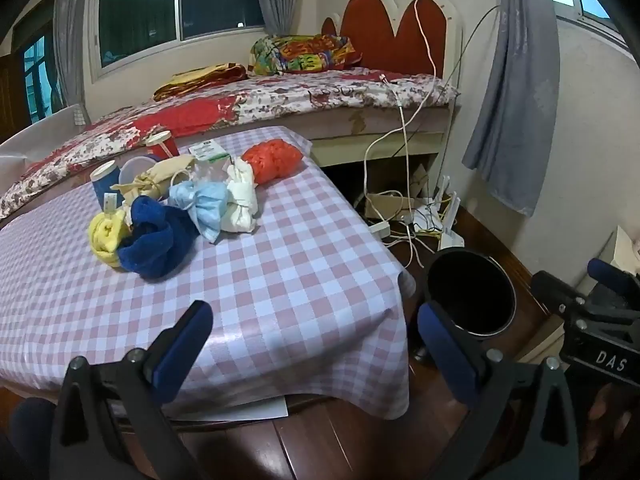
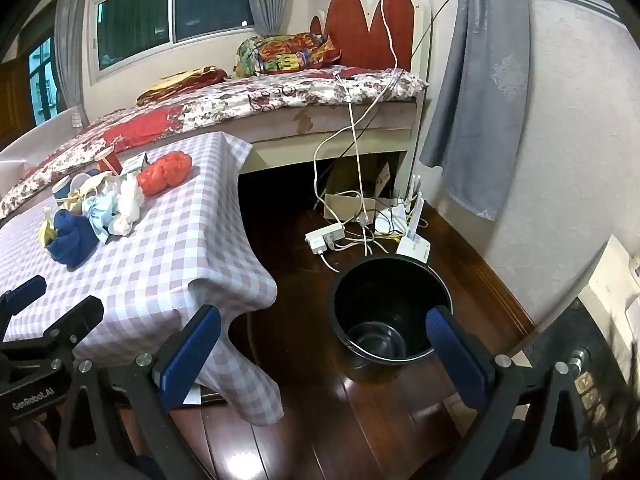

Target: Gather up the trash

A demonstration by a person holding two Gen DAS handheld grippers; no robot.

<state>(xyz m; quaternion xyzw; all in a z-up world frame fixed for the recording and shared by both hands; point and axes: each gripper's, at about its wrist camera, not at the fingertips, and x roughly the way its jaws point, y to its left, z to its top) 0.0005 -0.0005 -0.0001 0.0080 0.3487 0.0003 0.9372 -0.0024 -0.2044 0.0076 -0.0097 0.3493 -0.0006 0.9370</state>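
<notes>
Both the left gripper (image 1: 316, 320) and right gripper (image 2: 324, 324) gaped wide and held nothing, the black bin (image 2: 390, 312) standing beside the checkered table (image 1: 280, 272).

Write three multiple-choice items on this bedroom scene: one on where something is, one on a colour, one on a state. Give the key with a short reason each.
1. Where does the black bin stand?
A. on the table
B. on the wooden floor beside the table
C. on the bed

2. What colour is the net bundle at the far end of the table?
A. orange-red
B. green
C. black

3. How are the left gripper and the right gripper?
A. both open, holding nothing
B. both shut on trash
C. left shut on a cloth

Key: 1 B, the bin sits on dark floorboards off the table corner. 2 A, it shows orange-red in both views. 3 A, each pair of blue pads stands wide apart with nothing between.
</notes>
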